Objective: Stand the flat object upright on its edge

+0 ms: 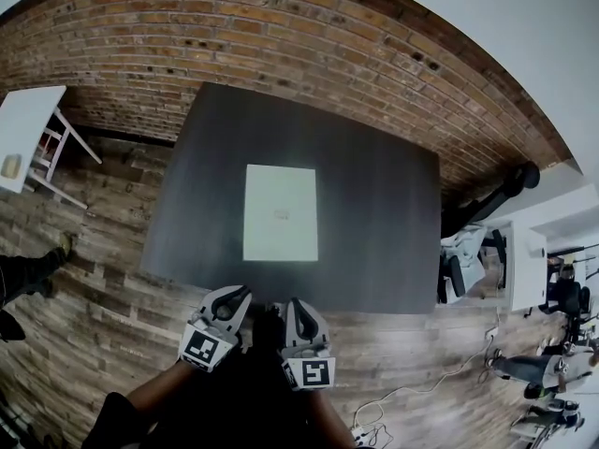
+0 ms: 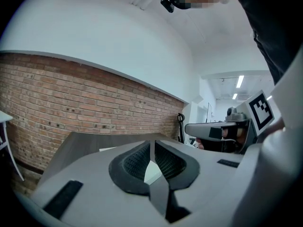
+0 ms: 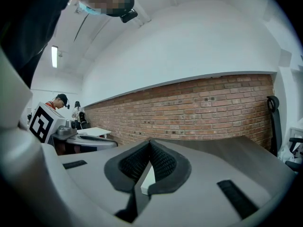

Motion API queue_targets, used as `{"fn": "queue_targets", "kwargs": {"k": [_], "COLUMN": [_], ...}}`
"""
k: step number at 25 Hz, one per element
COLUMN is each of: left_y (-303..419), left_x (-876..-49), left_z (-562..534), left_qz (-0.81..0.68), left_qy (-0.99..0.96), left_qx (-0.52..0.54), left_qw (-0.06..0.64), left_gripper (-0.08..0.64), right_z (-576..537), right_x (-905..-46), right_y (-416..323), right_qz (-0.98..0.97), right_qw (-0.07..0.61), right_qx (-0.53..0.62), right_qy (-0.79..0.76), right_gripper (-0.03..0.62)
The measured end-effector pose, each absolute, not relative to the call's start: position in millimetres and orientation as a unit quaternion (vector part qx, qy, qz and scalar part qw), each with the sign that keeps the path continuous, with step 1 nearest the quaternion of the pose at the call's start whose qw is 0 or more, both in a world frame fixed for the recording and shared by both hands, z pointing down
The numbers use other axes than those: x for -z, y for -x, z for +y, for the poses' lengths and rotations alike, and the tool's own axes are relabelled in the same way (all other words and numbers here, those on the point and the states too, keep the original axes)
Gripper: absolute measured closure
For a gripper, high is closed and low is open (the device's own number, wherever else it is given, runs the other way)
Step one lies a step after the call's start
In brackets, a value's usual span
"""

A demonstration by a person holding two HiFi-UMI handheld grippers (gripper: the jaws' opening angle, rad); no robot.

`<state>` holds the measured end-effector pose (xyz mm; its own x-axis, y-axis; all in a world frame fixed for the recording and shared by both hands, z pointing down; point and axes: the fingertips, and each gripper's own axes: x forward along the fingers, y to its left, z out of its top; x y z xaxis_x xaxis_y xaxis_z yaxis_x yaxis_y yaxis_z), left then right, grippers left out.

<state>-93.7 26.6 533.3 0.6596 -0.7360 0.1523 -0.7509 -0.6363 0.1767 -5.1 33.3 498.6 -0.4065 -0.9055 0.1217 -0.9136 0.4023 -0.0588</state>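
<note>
A flat, pale rectangular board (image 1: 280, 212) lies face down in the middle of the dark table (image 1: 384, 204). Both grippers hover side by side just off the table's near edge, short of the board. My left gripper (image 1: 236, 296) is shut with nothing in it, its black pads (image 2: 135, 161) meeting. My right gripper (image 1: 289, 306) is shut and empty as well. Through the gaps under the pads a sliver of the pale board (image 2: 152, 172) (image 3: 148, 178) shows ahead in each gripper view.
A brick wall (image 1: 281, 36) runs behind the table. A small white table (image 1: 23, 129) stands at the left on the wood floor. Desks, chairs and cables (image 1: 524, 279) crowd the right side. A person (image 3: 57, 100) stands far off in the right gripper view.
</note>
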Motion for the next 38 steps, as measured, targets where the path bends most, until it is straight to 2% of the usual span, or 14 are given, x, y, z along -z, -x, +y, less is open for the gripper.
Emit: {"fn": "queue_targets", "kwargs": {"k": [4, 8, 22, 38], "left_y": [86.3, 74.8, 44.7, 44.4], "left_x": [-540.7, -551.8, -608.9, -683.2], "left_z": [14.9, 1.2, -29.1, -34.1], "left_qz": [-0.42, -0.432, -0.437, -0.44], "left_qy": [-0.9, -0.893, -0.887, -0.878], "left_qx": [-0.047, -0.056, -0.103, -0.128], "left_qw": [0.108, 0.112, 0.104, 0.14], "left_gripper": [0.505, 0.505, 0.505, 0.503], "right_z": [26.8, 6.4, -27.6, -38.5], "right_x": [-517.9, -518.6, -592.6, -670.8], "right_y": [-6.2, -14.4, -60.4, -82.8], "right_qz": [-0.846, -0.848, -0.853, -0.846], "right_qw": [0.07, 0.043, 0.098, 0.164], "right_qx": [-0.056, -0.073, -0.096, -0.122], "right_qy": [-0.525, -0.524, -0.504, -0.493], "right_gripper": [0.568, 0.568, 0.568, 0.566]}}
